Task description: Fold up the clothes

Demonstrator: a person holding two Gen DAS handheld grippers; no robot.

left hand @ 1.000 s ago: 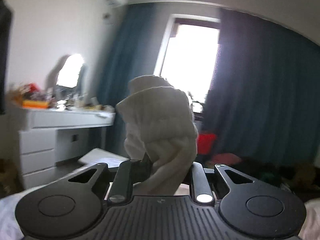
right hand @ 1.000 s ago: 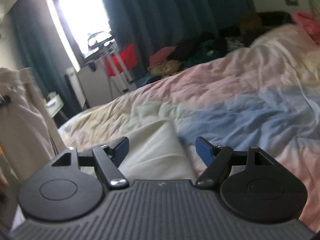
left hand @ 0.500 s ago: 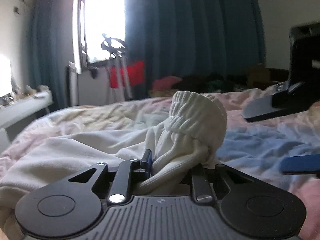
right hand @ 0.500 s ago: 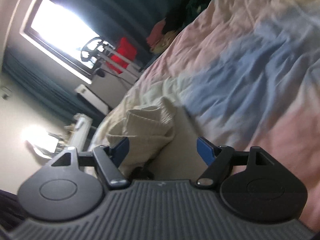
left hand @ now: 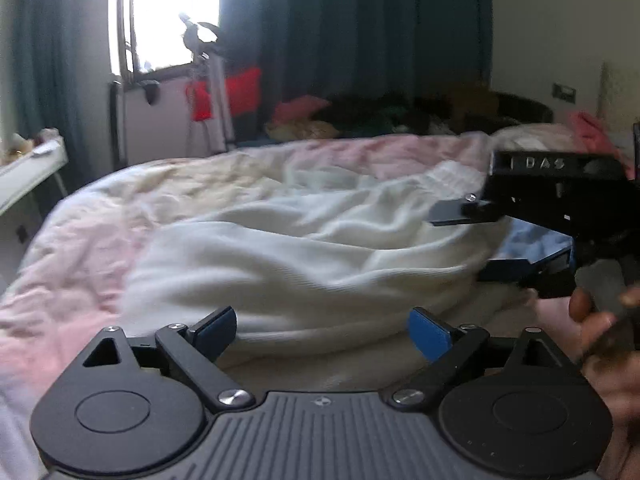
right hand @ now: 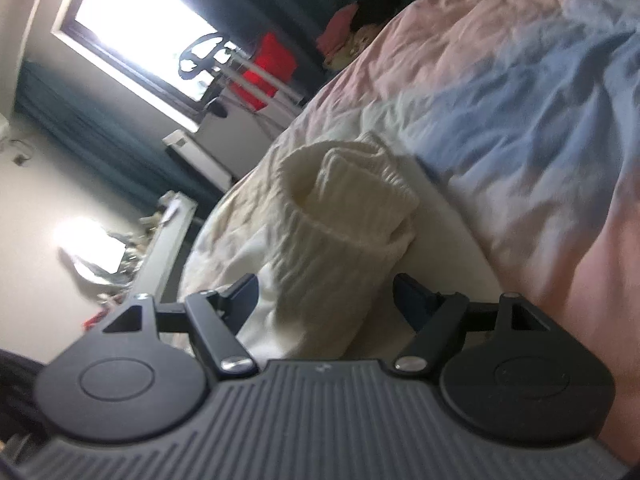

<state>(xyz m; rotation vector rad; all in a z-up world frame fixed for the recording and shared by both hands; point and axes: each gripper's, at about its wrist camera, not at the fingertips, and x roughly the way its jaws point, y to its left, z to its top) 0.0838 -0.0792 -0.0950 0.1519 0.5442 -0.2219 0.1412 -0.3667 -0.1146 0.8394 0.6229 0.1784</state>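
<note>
The white sweater (left hand: pixel 304 256) lies rumpled near the bed's (left hand: pixel 80 272) front edge, not yet folded. The left gripper (left hand: pixel 322 330) is opening, nothing pinched. The right gripper (right hand: pixel 326 294) is closing around the ribbed cuff (right hand: pixel 348 196), pads not touching

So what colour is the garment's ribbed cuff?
Cream-white; the ribbed cuff shows best in the right wrist view.

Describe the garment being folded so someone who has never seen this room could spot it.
On the bed with the pastel pink, cream and blue quilt, a white sweater lies crumpled on the near side. Its ribbed knit cuff and plain white set it apart from the patchy quilt.
</note>
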